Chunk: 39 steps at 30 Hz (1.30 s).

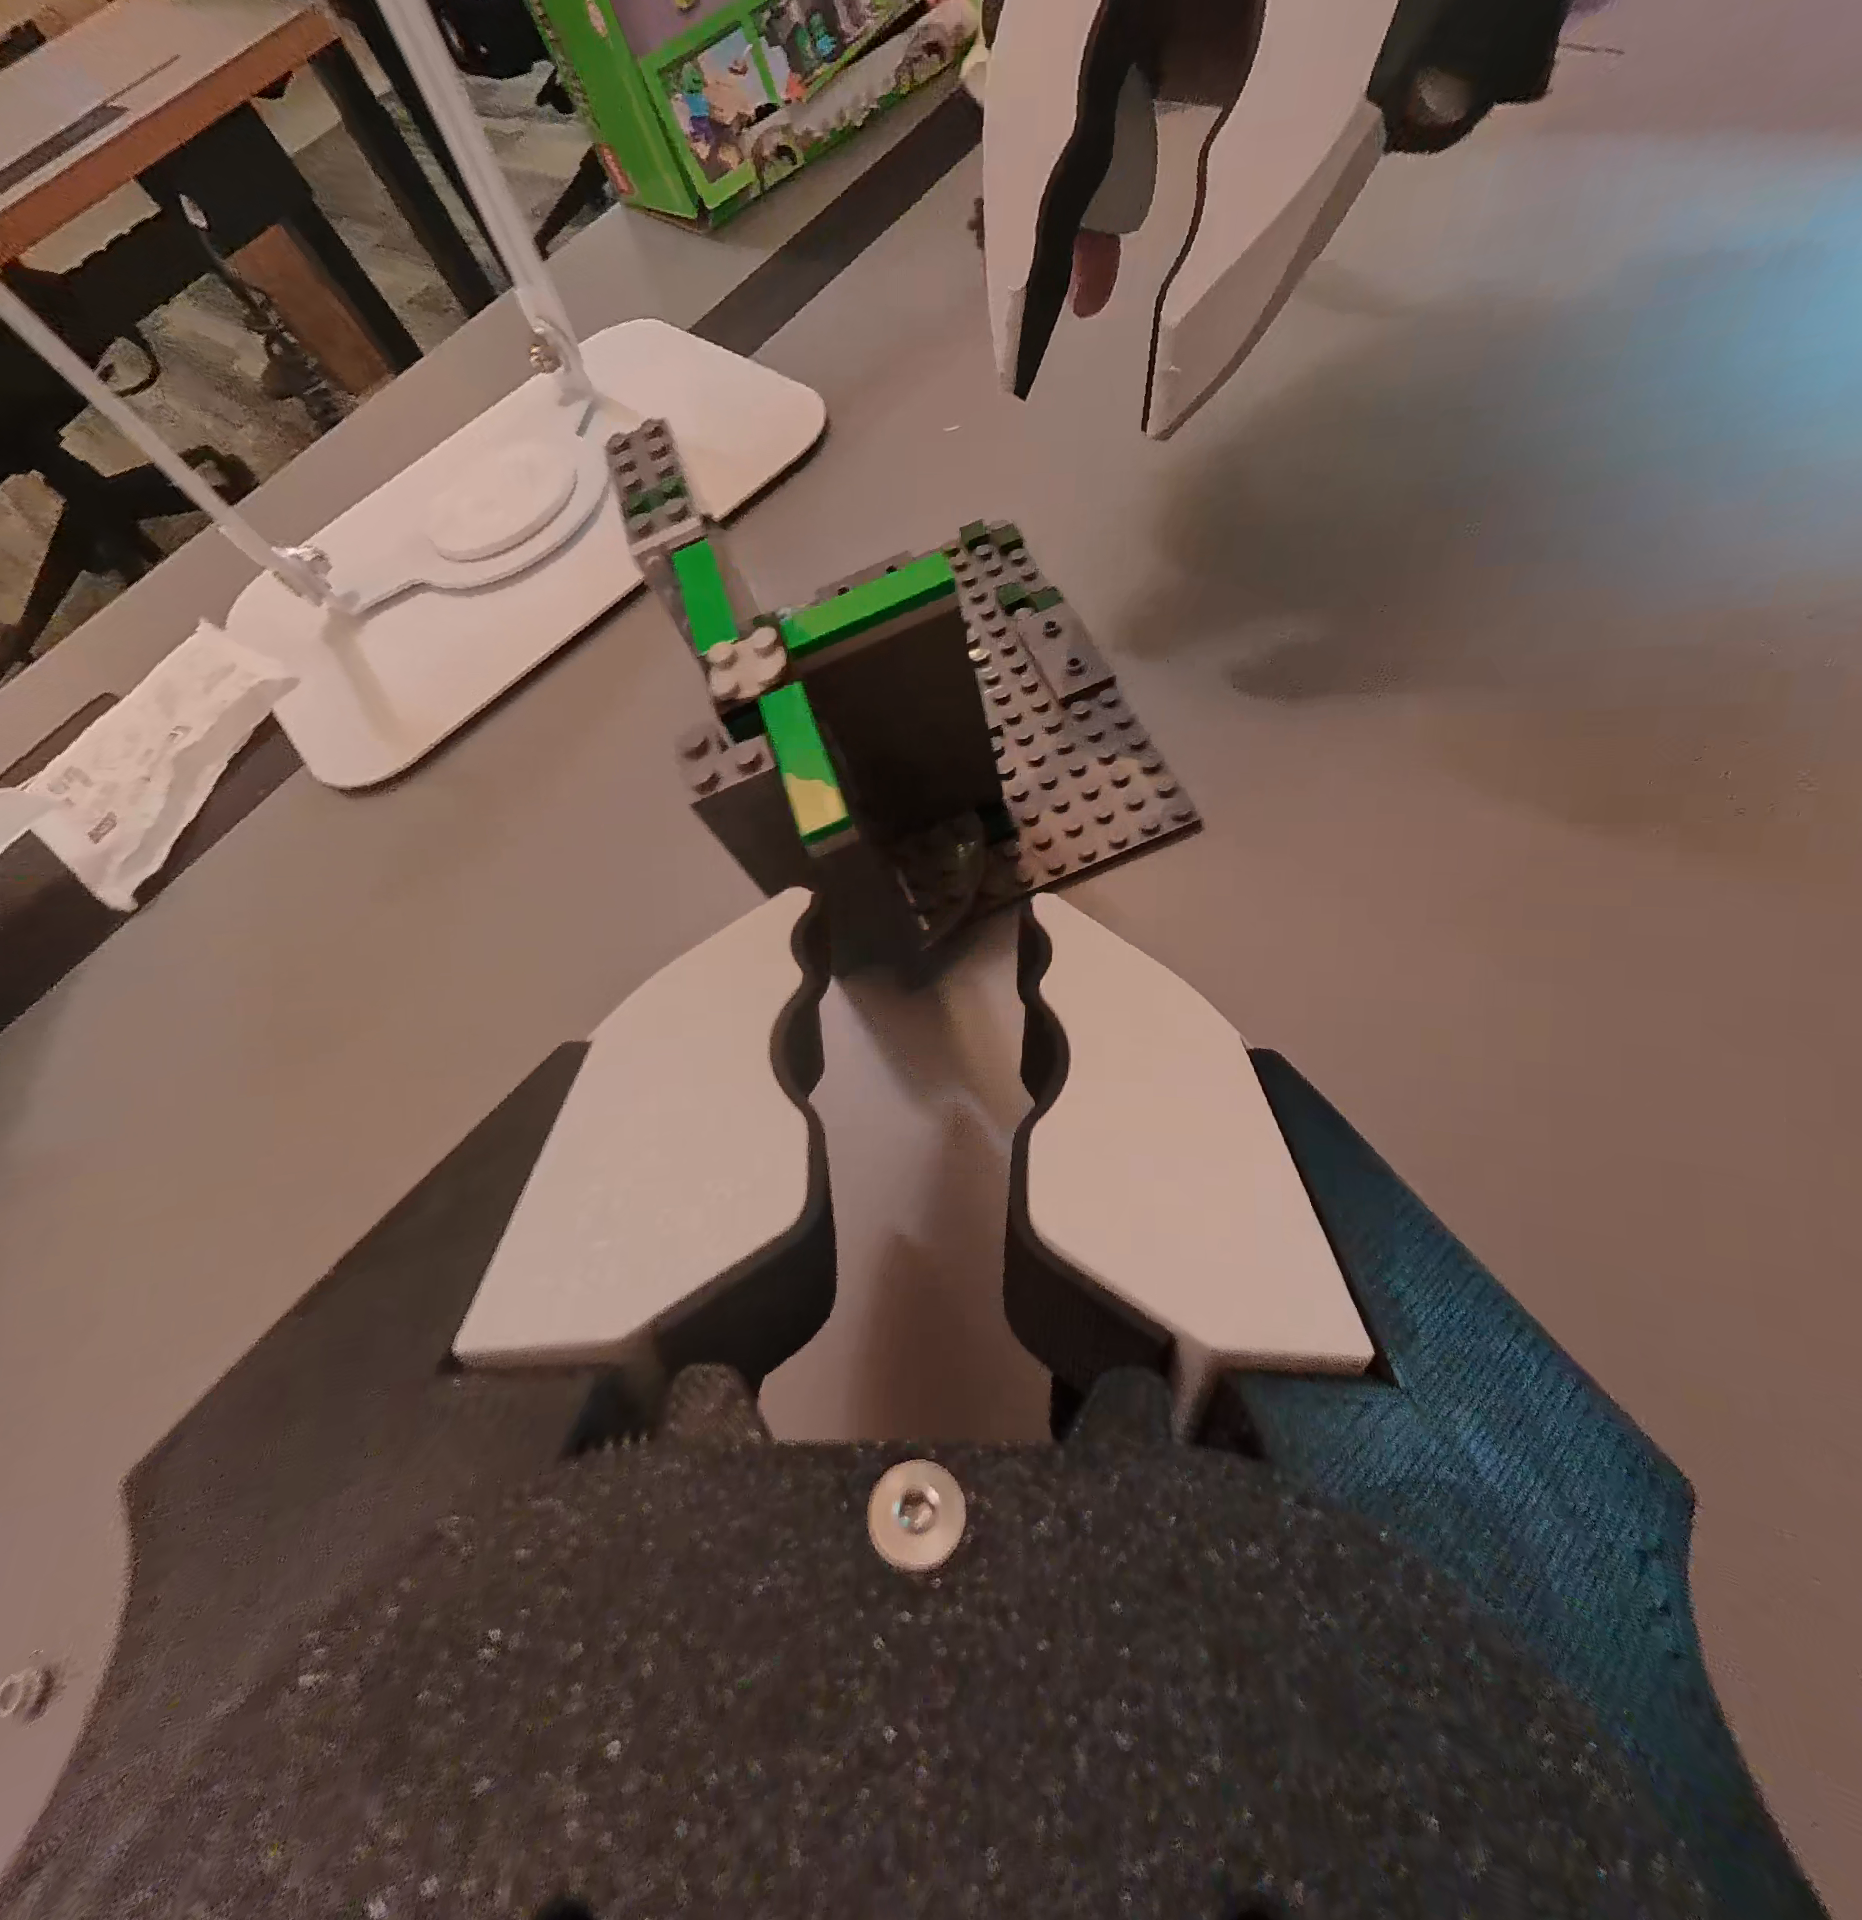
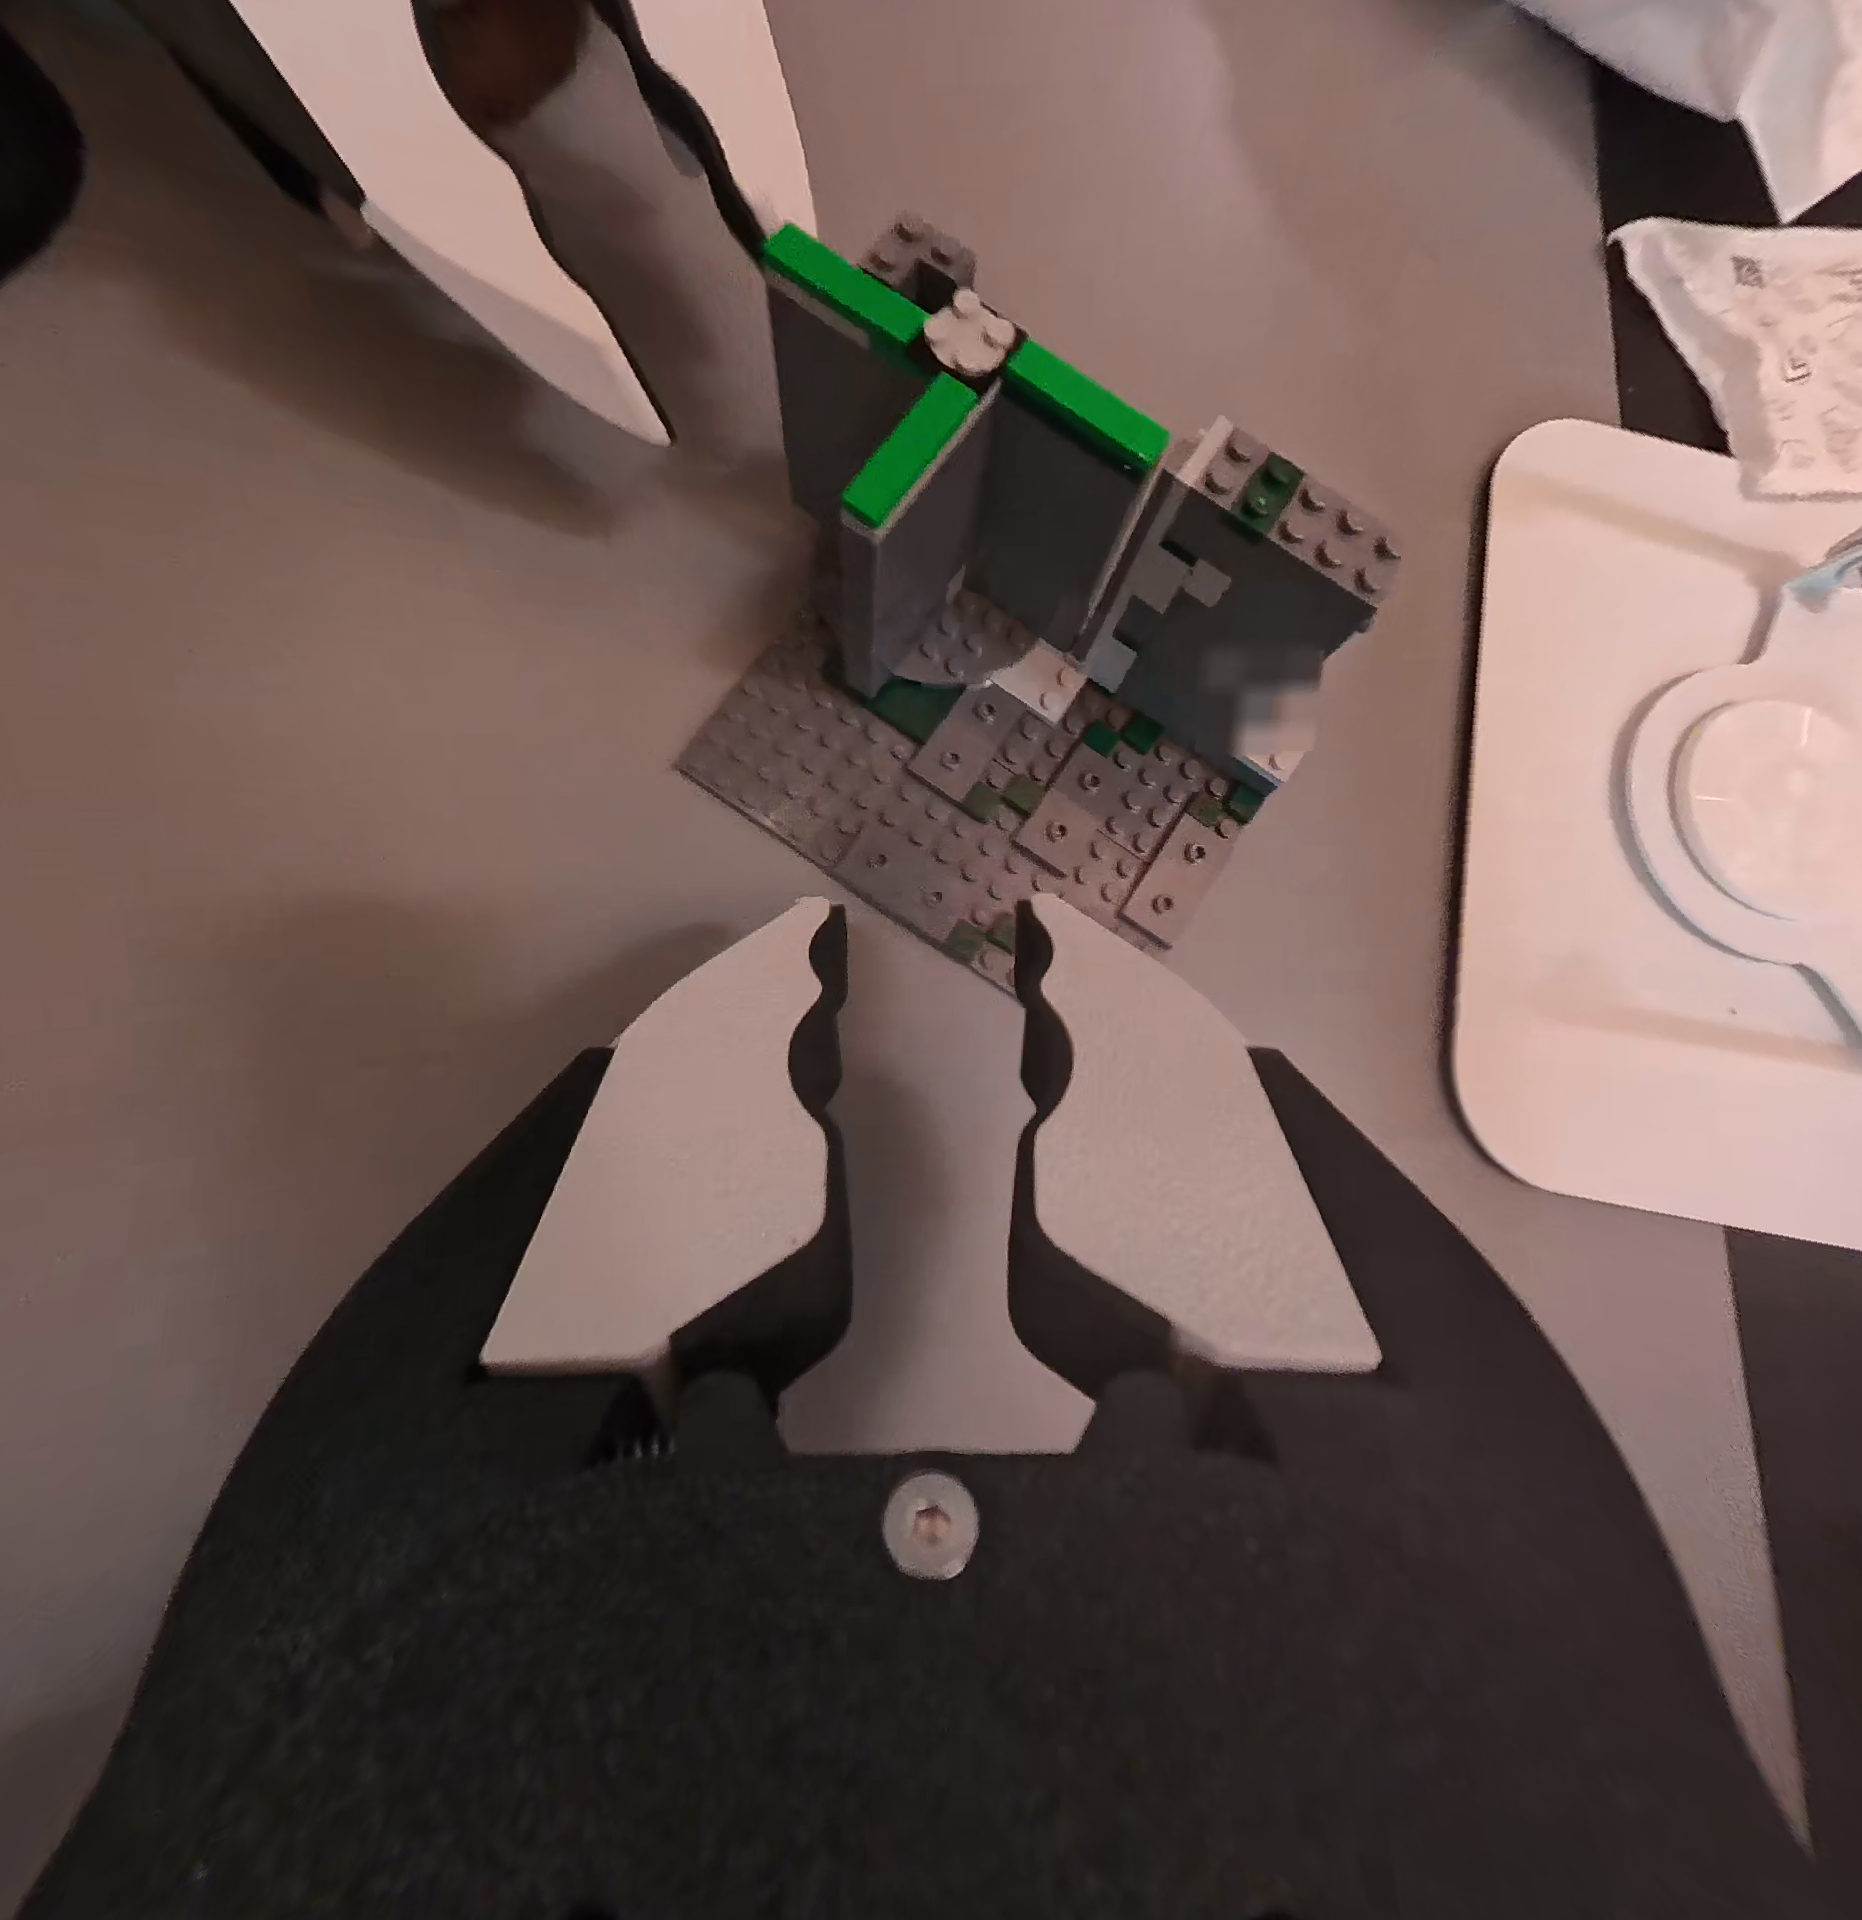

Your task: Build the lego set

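Left wrist view: my left gripper gapes empty, the lego build on the tabletop just ahead of its tips. Right wrist view: my right gripper also empty and parted, the build's baseplate corner between its tips

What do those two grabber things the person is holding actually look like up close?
Both tongs look alike. The left tongs have two flat, pale grey-white fingers with wavy black inner edges, tapering to points. They sit on a speckled black body with a silver screw in the middle. The right tongs match. A blue knitted sleeve shows beside the left ones.
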{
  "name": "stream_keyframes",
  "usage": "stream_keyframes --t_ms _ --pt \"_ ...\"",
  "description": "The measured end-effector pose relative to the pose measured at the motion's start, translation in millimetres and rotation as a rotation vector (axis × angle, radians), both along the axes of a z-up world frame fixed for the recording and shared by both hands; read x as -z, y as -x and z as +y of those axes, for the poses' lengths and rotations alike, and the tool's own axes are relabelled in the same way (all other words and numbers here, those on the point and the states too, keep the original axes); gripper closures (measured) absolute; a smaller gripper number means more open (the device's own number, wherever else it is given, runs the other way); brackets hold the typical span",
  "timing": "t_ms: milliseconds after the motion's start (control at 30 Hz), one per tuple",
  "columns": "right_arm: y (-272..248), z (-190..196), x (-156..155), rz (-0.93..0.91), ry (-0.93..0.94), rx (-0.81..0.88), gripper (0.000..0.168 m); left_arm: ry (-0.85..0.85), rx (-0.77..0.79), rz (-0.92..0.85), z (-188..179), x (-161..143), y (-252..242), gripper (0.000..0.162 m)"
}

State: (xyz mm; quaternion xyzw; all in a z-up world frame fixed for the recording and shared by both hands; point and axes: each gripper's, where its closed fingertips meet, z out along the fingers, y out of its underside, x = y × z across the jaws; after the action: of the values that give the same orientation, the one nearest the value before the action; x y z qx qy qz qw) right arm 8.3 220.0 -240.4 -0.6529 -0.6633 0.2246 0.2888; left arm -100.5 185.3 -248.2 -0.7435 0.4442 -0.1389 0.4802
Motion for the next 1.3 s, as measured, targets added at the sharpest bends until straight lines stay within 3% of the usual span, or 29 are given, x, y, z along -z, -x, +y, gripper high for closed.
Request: stream_keyframes --t_ms 333,433,533,633,733,933,1100,1300 --pt "21.0 -37.4 -15.7 0.133 -0.052 0.061 0.138 -0.020 0.133 0.012 -16.8 -3.0 -47.0 0.127" --pt "31.9 -31.8 -17.3 0.151 -0.090 0.142 0.140 -0.041 0.191 0.037 -19.0 -0.6 -59.2 0.126" --pt "42.5 -22.7 -17.3 0.191 -0.077 0.280 0.140 -0.028 0.220 0.035 -28.9 -6.9 -55.5 0.137" --pt "56.9 -21.5 -15.8 0.253 -0.009 0.423 0.136 -0.034 0.178 0.008 -34.3 -17.1 -37.4 0.140" --pt "75.2 -24.6 -6.9 0.287 0.033 0.544 0.131 -0.053 0.042 -0.017 -28.5 -23.7 -11.3 0.145" --pt "94.6 -14.8 1.3 0.279 -0.086 0.680 0.135 -0.076 -0.170 -0.103 -22.9 -33.7 21.1 0.150" --pt "82.5 -5.1 2.6 0.254 -0.139 0.693 0.149 -0.073 -0.193 -0.125 -22.7 -32.6 29.9 0.150" --pt "59.5 7.0 1.7 0.238 -0.152 0.698 0.150 -0.049 -0.187 -0.126 -20.4 -24.2 29.6 0.149"
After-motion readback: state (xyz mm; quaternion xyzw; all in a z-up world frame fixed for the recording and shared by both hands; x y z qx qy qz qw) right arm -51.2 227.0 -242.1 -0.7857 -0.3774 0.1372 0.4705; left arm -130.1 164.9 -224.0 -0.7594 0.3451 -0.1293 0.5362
